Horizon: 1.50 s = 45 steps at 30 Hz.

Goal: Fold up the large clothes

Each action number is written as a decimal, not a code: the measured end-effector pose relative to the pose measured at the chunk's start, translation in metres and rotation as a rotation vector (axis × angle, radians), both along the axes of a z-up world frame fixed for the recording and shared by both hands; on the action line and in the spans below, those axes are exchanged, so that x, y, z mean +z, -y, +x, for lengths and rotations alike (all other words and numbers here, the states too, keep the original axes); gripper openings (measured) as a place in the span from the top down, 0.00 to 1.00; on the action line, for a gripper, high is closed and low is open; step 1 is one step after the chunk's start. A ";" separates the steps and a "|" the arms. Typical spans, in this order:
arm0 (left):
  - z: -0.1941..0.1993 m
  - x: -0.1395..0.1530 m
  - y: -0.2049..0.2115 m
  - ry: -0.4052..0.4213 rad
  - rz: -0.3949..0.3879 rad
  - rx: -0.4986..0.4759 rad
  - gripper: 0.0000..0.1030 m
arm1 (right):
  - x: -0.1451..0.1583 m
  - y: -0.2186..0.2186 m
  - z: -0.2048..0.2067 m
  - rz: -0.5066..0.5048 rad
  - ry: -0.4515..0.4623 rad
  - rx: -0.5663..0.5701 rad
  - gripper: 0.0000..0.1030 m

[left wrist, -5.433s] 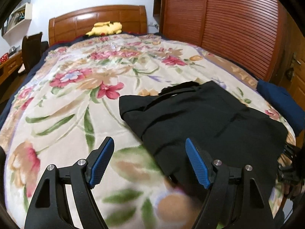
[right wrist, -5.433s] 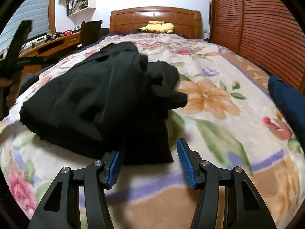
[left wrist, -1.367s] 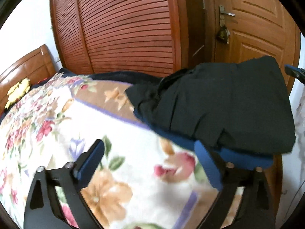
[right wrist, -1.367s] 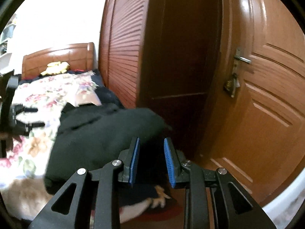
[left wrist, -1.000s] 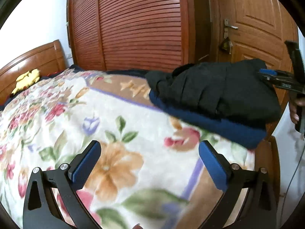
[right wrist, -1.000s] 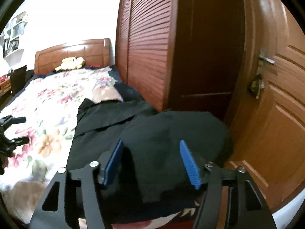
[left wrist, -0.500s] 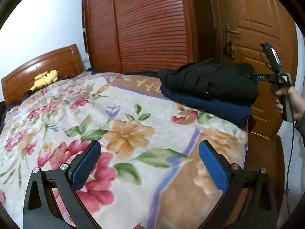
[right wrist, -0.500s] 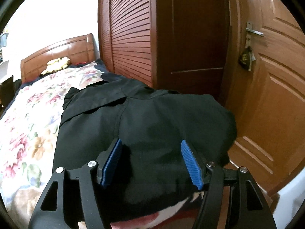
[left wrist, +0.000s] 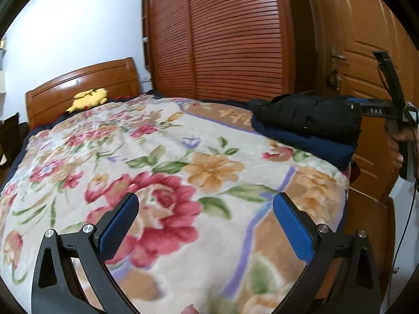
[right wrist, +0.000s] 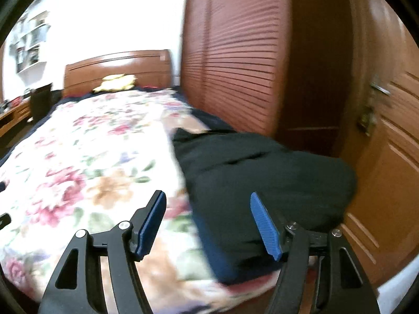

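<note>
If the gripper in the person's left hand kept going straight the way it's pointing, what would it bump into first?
Most likely the floral blanket on the bed. The left gripper is open and empty, angled slightly downward over it. The folded black garment sits off to the right, outside that line, though depth is hard to judge.

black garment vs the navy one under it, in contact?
Touching. The left wrist view shows the black garment lying directly on the folded navy garment at the bed corner, with no gap; the right wrist view agrees.
</note>
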<state>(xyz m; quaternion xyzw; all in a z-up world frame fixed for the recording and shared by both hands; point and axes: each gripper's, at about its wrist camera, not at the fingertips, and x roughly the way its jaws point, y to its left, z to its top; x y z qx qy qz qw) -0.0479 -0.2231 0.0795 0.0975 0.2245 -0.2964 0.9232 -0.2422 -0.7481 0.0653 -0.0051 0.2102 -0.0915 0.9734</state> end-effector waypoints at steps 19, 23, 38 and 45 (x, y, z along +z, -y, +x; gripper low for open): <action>0.014 -0.033 -0.139 -0.024 0.017 0.276 0.01 | -0.046 -0.166 0.059 0.024 -0.039 0.449 0.30; 0.020 -0.044 -0.157 -0.029 0.023 0.330 0.01 | -0.061 -0.188 0.079 0.026 -0.071 0.500 0.25; 0.038 -0.058 -0.228 -0.034 -0.034 0.520 0.01 | -0.063 -0.261 0.127 0.036 -0.060 0.557 0.21; 0.033 -0.057 -0.240 0.029 -0.039 0.563 0.01 | -0.061 -0.282 0.126 0.021 0.034 0.549 0.22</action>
